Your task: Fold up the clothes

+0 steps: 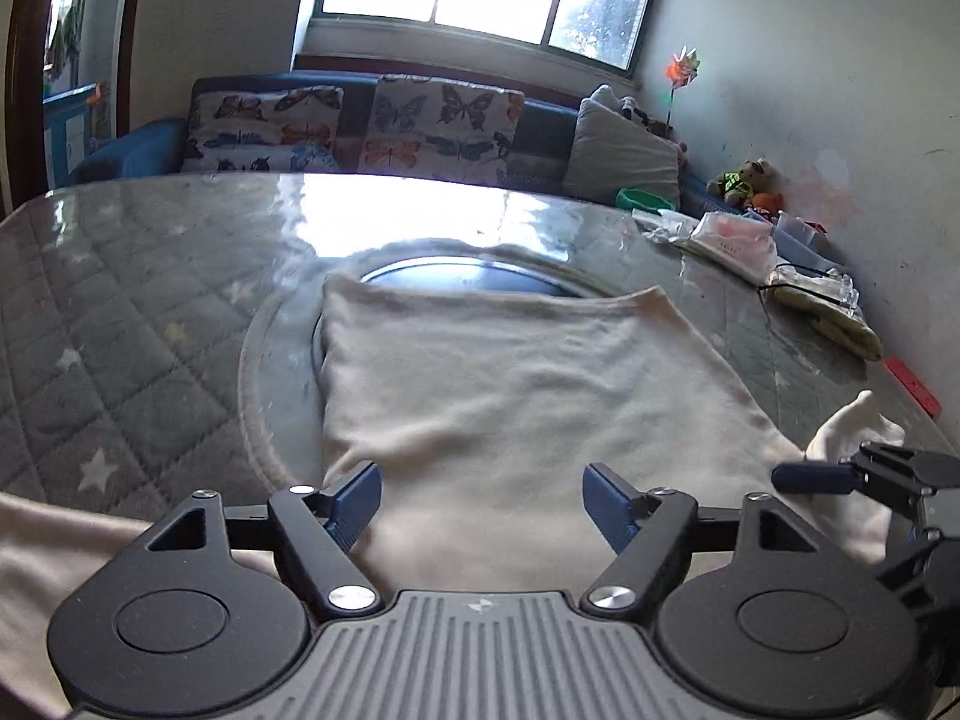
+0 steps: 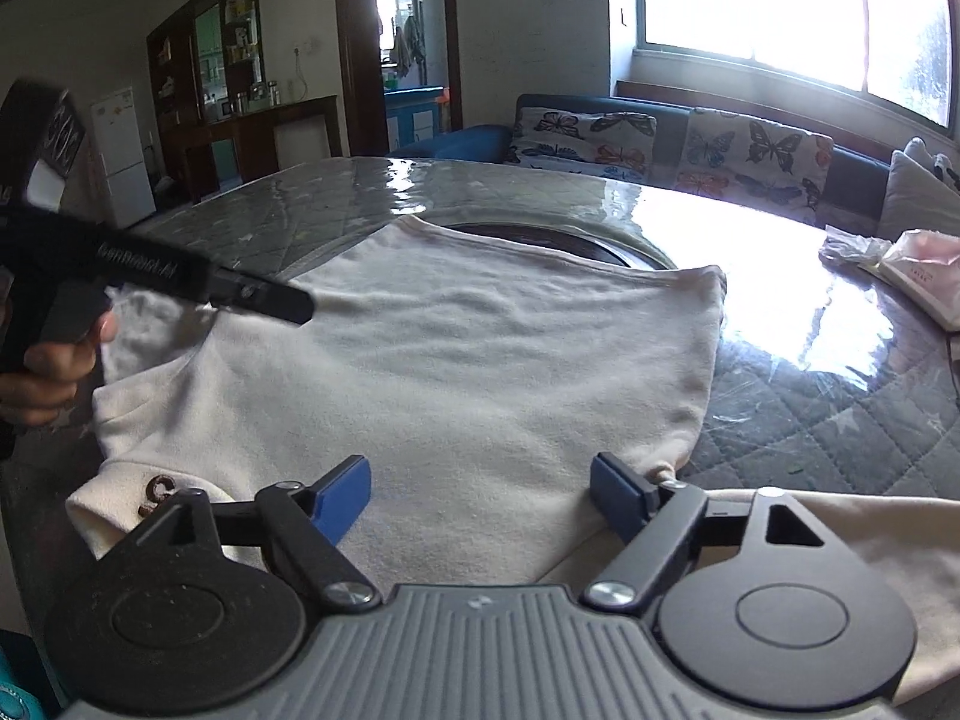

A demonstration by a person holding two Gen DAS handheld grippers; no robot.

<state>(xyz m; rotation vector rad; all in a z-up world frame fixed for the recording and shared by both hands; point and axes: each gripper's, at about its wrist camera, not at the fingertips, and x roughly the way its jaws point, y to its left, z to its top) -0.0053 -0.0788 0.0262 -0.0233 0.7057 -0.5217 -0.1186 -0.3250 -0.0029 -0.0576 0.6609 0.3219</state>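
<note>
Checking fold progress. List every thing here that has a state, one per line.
Garment: cream, lying on the table, partly folded, a few wrinkles.
Left tongs: open, nothing pinched, over the garment's near edge.
Right tongs: open, nothing pinched, over the near edge.
Table: covered by a quilted cloth under clear glossy plastic.
Packets: piled at the table's far side.

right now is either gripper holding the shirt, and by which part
Nothing is held. The left gripper and right gripper both stand open over the cream garment, their blue pads clear of the cloth's near edge.
</note>
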